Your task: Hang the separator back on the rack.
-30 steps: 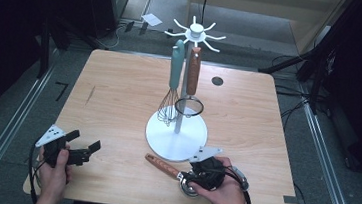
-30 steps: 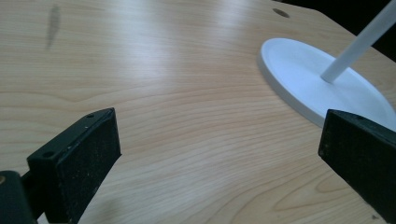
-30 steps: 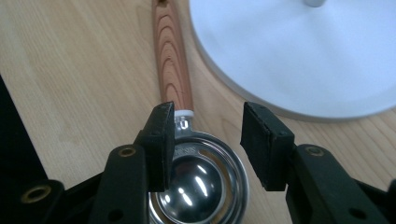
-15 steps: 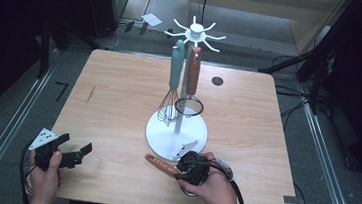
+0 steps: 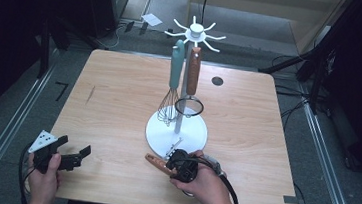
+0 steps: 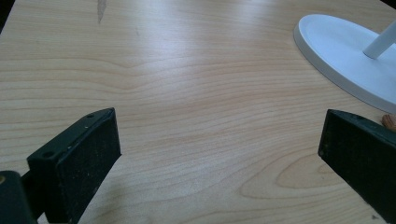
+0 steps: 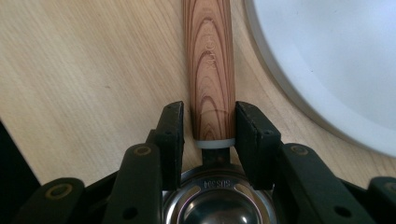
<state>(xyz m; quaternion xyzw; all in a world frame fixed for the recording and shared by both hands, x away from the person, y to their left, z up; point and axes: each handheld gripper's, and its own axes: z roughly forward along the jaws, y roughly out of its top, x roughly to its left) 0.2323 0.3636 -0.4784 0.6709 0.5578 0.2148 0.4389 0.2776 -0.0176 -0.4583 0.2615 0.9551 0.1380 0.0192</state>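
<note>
Item: wood-handled utensil point(image 7: 208, 70) lying flat on the table point(image 5: 119, 96) just beside the white stand base point(image 5: 158, 135); metal bowl end nearest the hand. The right gripper point(image 7: 208, 128) has just been closing, jaws bracketing the handle at its metal collar, pads at or nearly on the wood. The left gripper point(image 6: 219, 154) rests released over bare table, nothing between its jaws. Risks, judged: a grip this near the collar leaves the long handle to droop or swivel on lifting; the tip may strike the base or the hanging whisk point(image 5: 170, 106) and strainer point(image 5: 188, 105). Surface: pale wood-grain, level. Room: dark, cables and grey floor around.
</note>
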